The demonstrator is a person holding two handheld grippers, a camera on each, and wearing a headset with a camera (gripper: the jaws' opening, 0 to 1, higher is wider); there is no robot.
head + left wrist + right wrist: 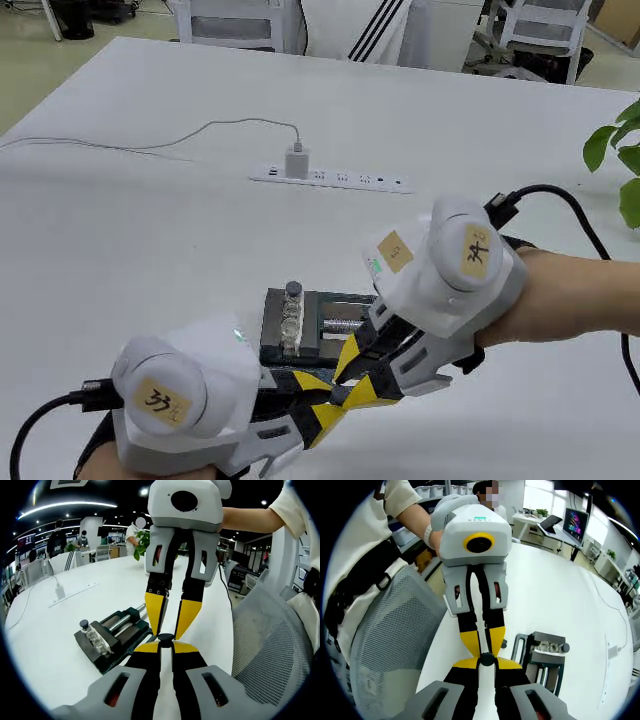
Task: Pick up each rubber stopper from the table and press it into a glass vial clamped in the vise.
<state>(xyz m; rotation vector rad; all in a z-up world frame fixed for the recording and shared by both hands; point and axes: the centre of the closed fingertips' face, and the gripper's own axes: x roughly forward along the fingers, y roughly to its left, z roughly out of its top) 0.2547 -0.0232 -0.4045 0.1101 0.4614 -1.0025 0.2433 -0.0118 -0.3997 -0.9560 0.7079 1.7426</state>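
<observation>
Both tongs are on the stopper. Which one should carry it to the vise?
Left, probably: the left tongs point toward the vise and vials ahead, while the right tongs face back at the person. Both pinch the stopper.

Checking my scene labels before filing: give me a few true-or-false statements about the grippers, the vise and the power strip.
1. The left gripper and right gripper meet tip to tip on a rubber stopper. True.
2. The vise is empty. False: glass vials stand clamped in it.
3. The end vial is already stoppered. True.
4. Nothing is plugged into the power strip. False: a white charger is.
</observation>
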